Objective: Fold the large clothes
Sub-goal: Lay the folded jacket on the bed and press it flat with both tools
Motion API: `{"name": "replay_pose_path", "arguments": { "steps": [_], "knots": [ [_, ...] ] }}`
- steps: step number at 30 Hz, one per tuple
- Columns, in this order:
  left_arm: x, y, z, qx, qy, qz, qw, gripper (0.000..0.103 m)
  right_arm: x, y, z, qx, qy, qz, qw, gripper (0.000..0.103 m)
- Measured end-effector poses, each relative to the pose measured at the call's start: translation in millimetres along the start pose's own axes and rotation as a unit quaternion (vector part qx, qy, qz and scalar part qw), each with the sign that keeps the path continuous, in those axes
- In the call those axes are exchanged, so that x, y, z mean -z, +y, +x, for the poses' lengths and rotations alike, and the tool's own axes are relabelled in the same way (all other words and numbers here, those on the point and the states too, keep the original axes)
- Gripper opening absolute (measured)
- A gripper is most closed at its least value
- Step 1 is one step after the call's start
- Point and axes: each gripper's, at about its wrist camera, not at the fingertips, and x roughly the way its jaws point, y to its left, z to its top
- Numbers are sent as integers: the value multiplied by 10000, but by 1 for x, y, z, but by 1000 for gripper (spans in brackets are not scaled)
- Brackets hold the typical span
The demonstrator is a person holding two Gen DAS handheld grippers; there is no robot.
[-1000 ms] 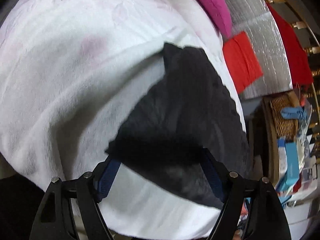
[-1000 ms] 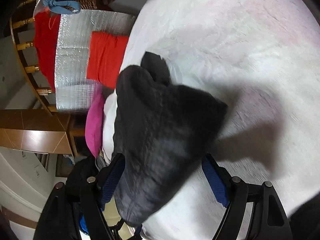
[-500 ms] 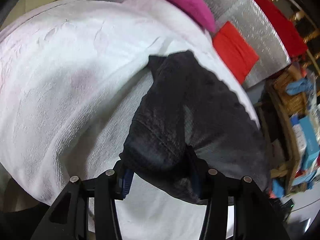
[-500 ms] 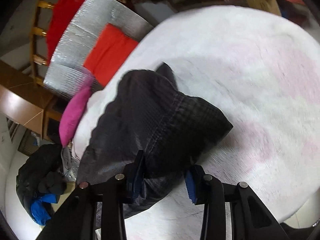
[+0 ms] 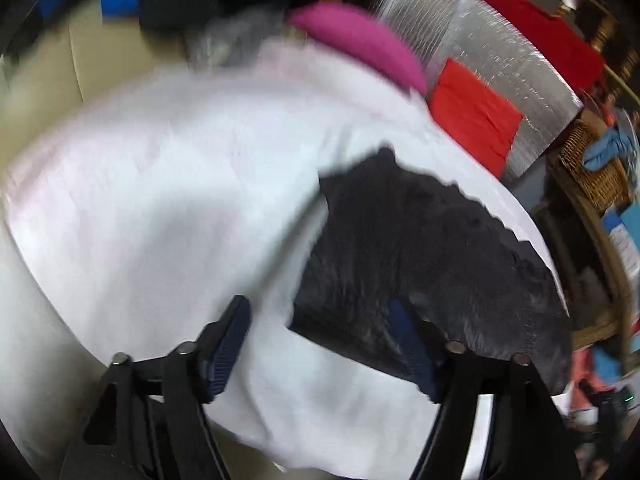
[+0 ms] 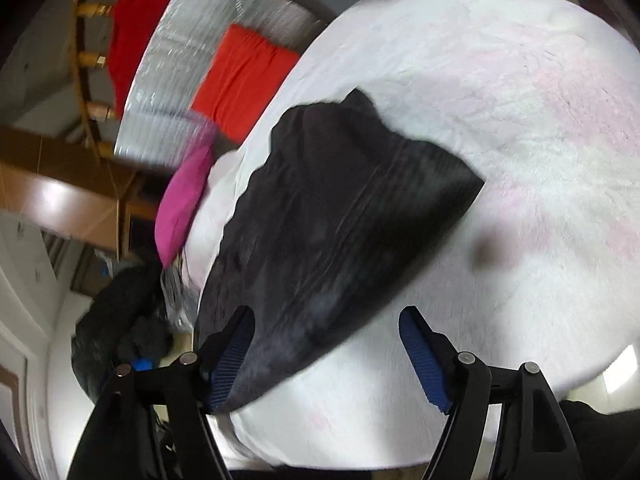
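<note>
A: Left wrist view first. Where is the garment?

B: The black garment (image 5: 432, 264) lies folded on the white blanket (image 5: 168, 208), in the right half of the frame. The left gripper (image 5: 324, 344) stands wide; its jaws have just been opening, and nothing is pinched. Its right finger overlaps the garment's near edge in the picture, the left finger sits over bare blanket. So the cloth lies ahead and to the right of that gripper.

A: And its long axis there?

B: It runs from the lower right up toward the centre, ending in a small point at the far end. The picture is blurred, so I cannot read the folds finely. Behind it, a pink cushion (image 5: 360, 44) at the top and a red cloth (image 5: 476, 116) on silver foil at upper right.

A: Right wrist view?

B: Here the black garment (image 6: 340, 216) fills the centre and lower left. The right gripper (image 6: 326, 356) is also spread wide, its jaws having just been opening, and it holds nothing. The near hem passes by its left finger; the right finger is over white blanket (image 6: 540, 120).

A: Which hand is nearer?

B: Both look close to the near edge, one at each end of it; I cannot rank them. The long axis climbs from lower left to the upper centre, pointing away from both grippers.
</note>
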Motion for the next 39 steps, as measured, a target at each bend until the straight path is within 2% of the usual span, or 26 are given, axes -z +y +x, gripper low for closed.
{"name": "replay_pose_path", "arguments": {
  "steps": [3, 7, 11, 15, 19, 23, 27, 29, 34, 39],
  "knots": [
    [-4, -16, -15, -189, -324, 340, 9987, 83, 14, 7, 11, -357, 401, 78, 9985, 78],
    [5, -40, -13, -79, -268, 618, 9977, 84, 25, 15, 30, -755, 650, 304, 9946, 84],
    [21, -63, 1, -173, -47, 1015, 9947, 84, 30, 20, 60, -708, 817, 504, 9929, 84],
    [28, -71, 5, -274, -34, 1228, 9920, 84, 31, 22, 85, -620, 951, 718, 9909, 84],
    [27, -73, 12, -351, -50, 1255, 9915, 84, 31, 30, 98, -267, 825, 675, 9939, 84],
    [28, -73, 17, -439, -44, 1294, 9906, 84, 32, 47, 108, 130, 671, 353, 9970, 83],
    [29, -73, 22, -497, -22, 1317, 9900, 84, 32, 55, 105, 359, 407, 110, 9985, 72],
    [30, -74, 23, -521, -26, 1335, 9897, 84, 31, 57, 101, 477, 299, -35, 9984, 61],
    [32, -73, 32, -618, 75, 1368, 9886, 84, 32, 48, 107, 1079, 123, -402, 9933, 57],
    [33, -68, 40, -748, 175, 1366, 9876, 84, 32, 52, 93, 1038, 278, -373, 9935, 59]
  ]
}}
